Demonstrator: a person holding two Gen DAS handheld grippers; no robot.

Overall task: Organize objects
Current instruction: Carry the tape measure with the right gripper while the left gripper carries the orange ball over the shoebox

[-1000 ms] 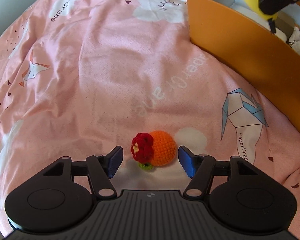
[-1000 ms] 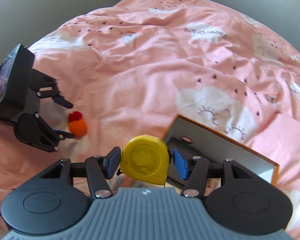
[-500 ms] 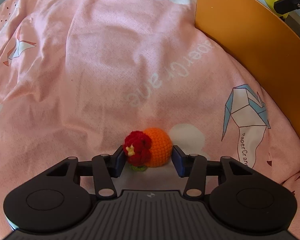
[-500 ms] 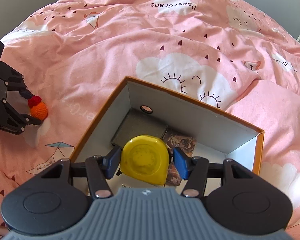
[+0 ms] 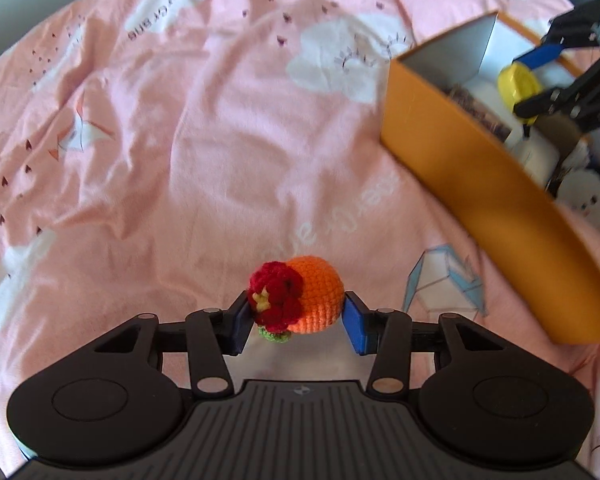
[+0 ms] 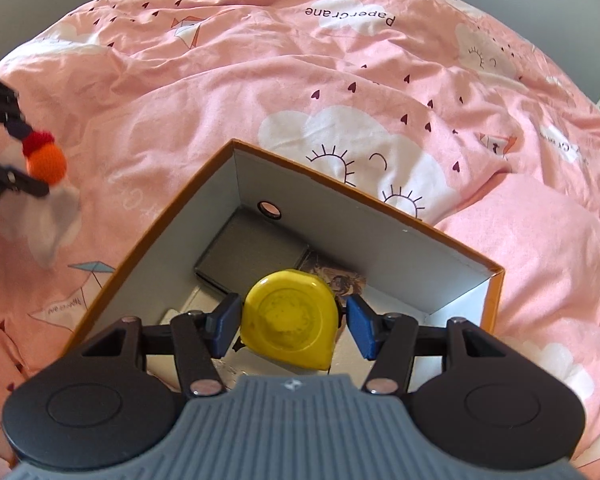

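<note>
Hard to make out in the left wrist view: blurred contents of the orange box [image 5: 472, 176], among them something white and fluffy [image 5: 588, 204] cut by its wall. Half hidden under the yellow tape measure [image 6: 288, 320]: a dark flat case [image 6: 248, 256] and a printed card [image 6: 340, 280]. Readable on the pink bedspread [image 6: 300, 92]: "PaperCrane". Left tongs [image 5: 296, 320], jaws just closed, clamped on the crocheted orange ball [image 5: 316, 300] with its red flower, raised off the bed. Right tongs [image 6: 290, 322] gripped the tape measure inside the box, near its middle.
</note>
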